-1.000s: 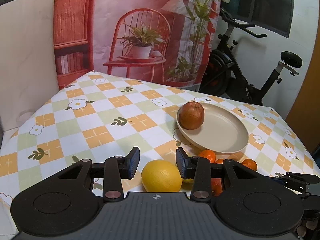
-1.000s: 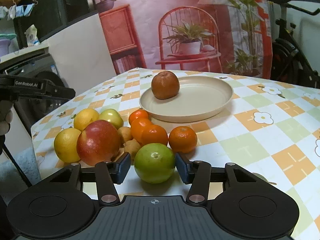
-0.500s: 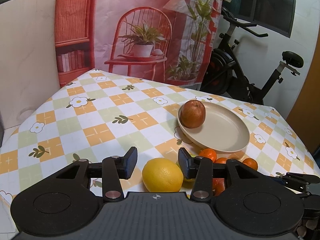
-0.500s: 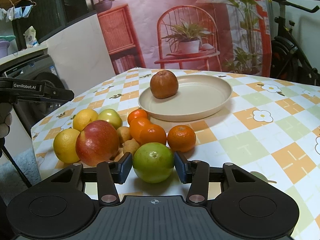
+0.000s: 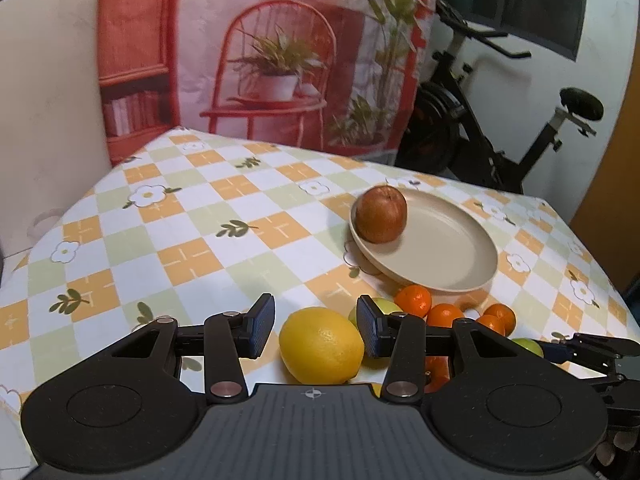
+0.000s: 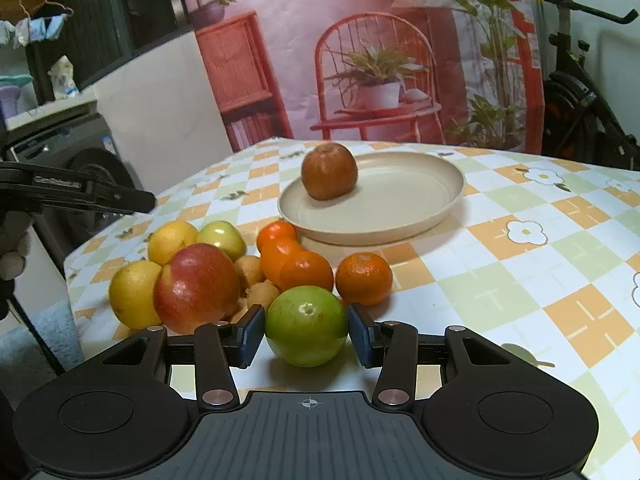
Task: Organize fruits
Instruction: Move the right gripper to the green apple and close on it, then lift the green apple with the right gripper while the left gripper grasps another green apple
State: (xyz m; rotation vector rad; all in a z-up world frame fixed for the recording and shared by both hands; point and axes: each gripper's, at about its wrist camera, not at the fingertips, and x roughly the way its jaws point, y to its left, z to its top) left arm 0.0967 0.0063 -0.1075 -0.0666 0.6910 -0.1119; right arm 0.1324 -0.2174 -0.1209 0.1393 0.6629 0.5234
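Both hand-held grippers tilt down toward the table [image 5: 192, 240]. The left hand-held gripper [image 5: 316, 330] brackets a lemon [image 5: 321, 345]: its right pad touches the peel, its left stands clear, and the jaws have just been opening. The right hand-held gripper [image 6: 306, 334] sits narrowly around a green fruit [image 6: 306, 325], both pads at its sides; whether they press is hard to tell. A brown apple [image 6: 329, 171] lies on the plate [image 6: 420, 216]. The remaining fruit is heaped just before the plate, partly hidden behind the left gripper's fingers.
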